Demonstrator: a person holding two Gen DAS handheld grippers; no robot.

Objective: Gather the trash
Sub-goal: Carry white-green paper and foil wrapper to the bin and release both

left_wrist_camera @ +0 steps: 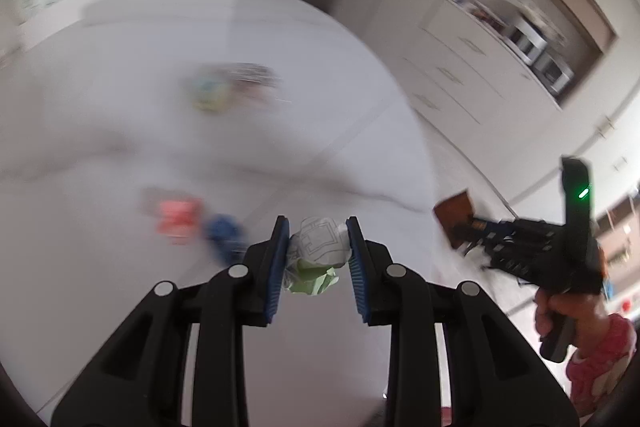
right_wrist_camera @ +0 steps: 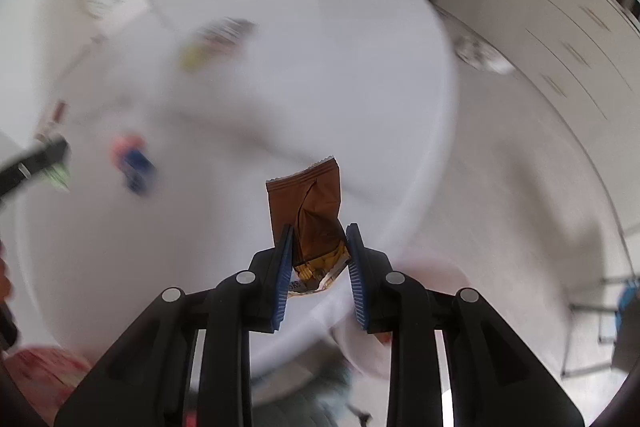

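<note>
left gripper [left_wrist_camera: 318, 247] clamped on a crumpled white-and-green paper wad [left_wrist_camera: 316, 255], held above the white table [left_wrist_camera: 280, 87]. right gripper [right_wrist_camera: 318, 247] pinches a brown snack wrapper [right_wrist_camera: 310, 203] over the table edge. blurred red and blue wrappers [left_wrist_camera: 196, 223] lie on the table.

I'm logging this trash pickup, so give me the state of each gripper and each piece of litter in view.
left gripper: shut on crumpled paper, lifted.
right gripper: shut on brown wrapper, lifted.
red packet: lying on white table.
blue wrapper: lying beside it.
yellow-green wrapper: lying farther back, blurred.
</note>
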